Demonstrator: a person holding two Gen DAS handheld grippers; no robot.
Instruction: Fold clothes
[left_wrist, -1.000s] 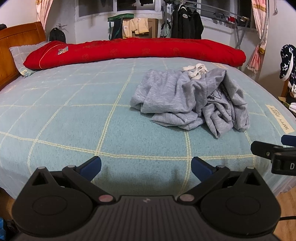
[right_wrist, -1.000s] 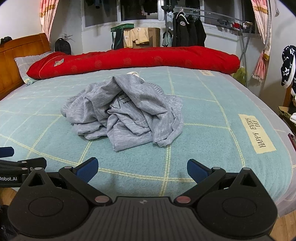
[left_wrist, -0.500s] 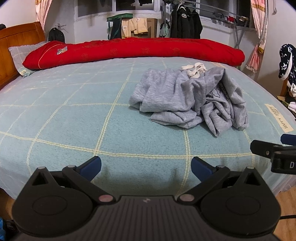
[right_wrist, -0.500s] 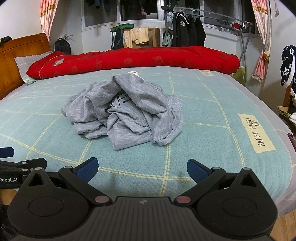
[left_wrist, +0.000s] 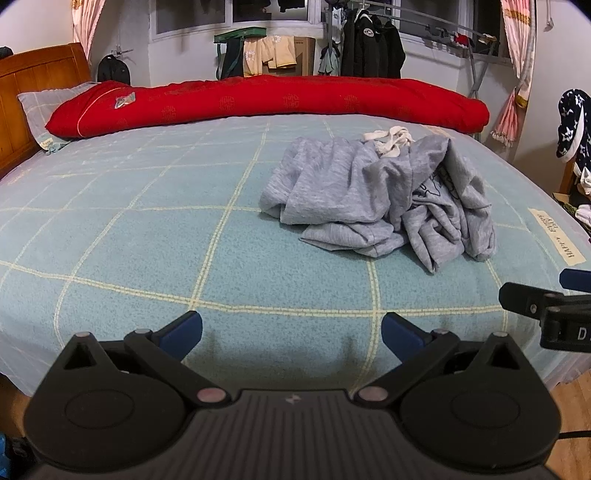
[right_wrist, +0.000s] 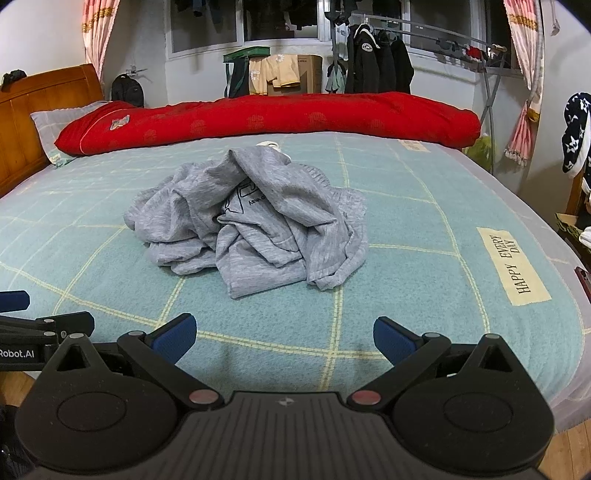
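A grey garment (right_wrist: 255, 221) is seen crumpled in a loose heap on the bed (right_wrist: 424, 229), which is covered by a pale teal blanket crossed by thin yellow lines. The cloth is heathered and soft-looking, bunched into many folds, with a dark line drawing and some lettering showing on one inner fold. In the left wrist view the same grey garment (left_wrist: 376, 199) is seen right of centre, and a white piece of cloth (left_wrist: 391, 140) is tucked at its far edge.

The kind of garment cannot be told, since sleeves, hem and neckline are lost in the folds. The printed lettering is too small and creased to be read. Only a sliver of the white piece is seen from the right wrist view, so its nature cannot be judged either. The far side of the heap is hidden by its own bulk.

The left gripper (left_wrist: 291, 328) is held with its blue-padded fingers (left_wrist: 183, 328) spread wide and nothing between them; the heap lies well ahead of them and off to the right. The right gripper (right_wrist: 284, 334) is likewise held with fingers (right_wrist: 393, 339) wide apart and empty, and the heap lies ahead of them, slightly to the left, untouched. Both are held over the near edge of the bed.
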